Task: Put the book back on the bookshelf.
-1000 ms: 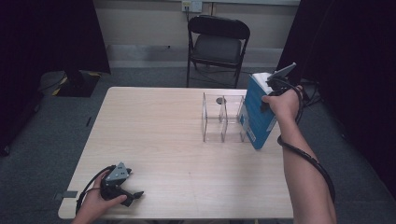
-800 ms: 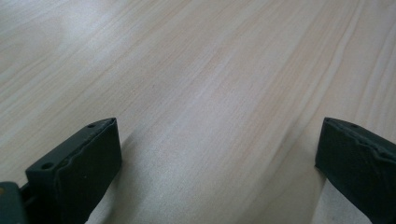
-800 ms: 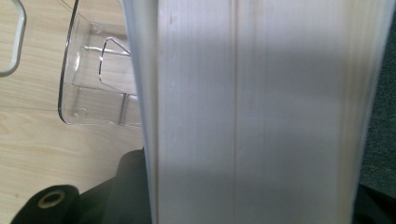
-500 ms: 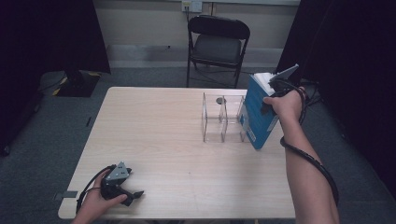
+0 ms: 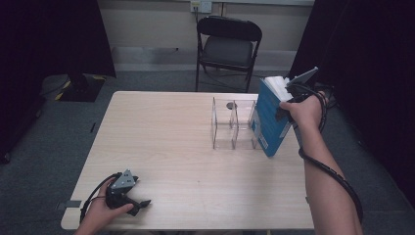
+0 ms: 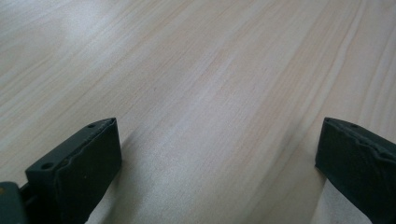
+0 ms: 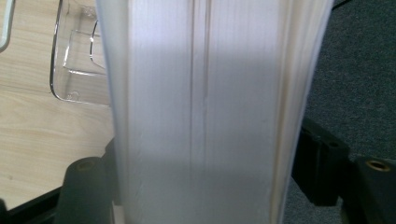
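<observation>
Book point(image 5: 270, 120) with a blue cover is clamped in the right gripper point(image 5: 288, 105), whose two black jaws press against its covers from either side; in the right gripper view the white page edges point(image 7: 205, 107) stand between those jaws. It is held tilted, its top leaning away from the table's middle, at the table's right edge toward the far right corner, with its lower corner low over the wood; whether it touches the table point(image 5: 166, 142) cannot be told. Just beside the book, on its left, stands a clear plastic rack point(image 5: 234, 125) with upright dividers, and the blue cover is close against the rack's right end. The person's right hand point(image 5: 306, 111) grips the tool from above, a black cable trailing down the forearm. Well apart, at the near left corner of the table, the left gripper point(image 5: 139, 204) rests low on the wood in the left hand point(image 5: 103, 215), its jaws spread wide with nothing between them but bare tabletop point(image 6: 210, 93). Beyond the far edge stands a black folding chair point(image 5: 227, 46).
</observation>
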{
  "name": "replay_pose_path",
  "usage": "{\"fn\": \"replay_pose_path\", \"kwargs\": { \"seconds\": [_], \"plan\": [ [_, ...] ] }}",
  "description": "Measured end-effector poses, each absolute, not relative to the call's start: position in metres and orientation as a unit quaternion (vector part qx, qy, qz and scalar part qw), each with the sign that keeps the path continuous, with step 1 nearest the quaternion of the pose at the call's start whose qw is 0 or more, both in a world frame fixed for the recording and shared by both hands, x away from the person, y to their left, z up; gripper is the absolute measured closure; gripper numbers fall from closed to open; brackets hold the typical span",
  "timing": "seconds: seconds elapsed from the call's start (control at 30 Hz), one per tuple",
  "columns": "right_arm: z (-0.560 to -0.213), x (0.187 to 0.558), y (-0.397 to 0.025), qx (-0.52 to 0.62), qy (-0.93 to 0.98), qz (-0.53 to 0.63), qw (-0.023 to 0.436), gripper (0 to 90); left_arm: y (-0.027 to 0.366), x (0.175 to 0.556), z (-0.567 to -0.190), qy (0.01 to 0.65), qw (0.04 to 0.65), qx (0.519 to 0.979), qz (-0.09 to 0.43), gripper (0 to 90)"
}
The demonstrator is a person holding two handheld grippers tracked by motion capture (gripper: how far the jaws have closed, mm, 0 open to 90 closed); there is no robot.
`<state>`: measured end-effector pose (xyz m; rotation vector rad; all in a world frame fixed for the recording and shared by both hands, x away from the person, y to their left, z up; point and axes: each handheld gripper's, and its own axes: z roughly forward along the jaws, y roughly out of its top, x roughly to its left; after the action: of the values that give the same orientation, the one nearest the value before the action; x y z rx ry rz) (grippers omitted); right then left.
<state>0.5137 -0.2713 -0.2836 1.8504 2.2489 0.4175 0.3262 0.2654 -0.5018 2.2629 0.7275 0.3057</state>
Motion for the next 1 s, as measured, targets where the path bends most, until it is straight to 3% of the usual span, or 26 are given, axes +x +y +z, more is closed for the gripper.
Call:
{"fn": "replay_pose_path", "kwargs": {
  "seconds": [1.0],
  "plan": [
    [-0.274, 0.487, -0.271, 0.603, 0.78, 0.145, 0.085, 17.8, 0.265, 0.327, -0.502, 0.28, 0.365, 0.88, 0.119, 0.0]
  ]
}}
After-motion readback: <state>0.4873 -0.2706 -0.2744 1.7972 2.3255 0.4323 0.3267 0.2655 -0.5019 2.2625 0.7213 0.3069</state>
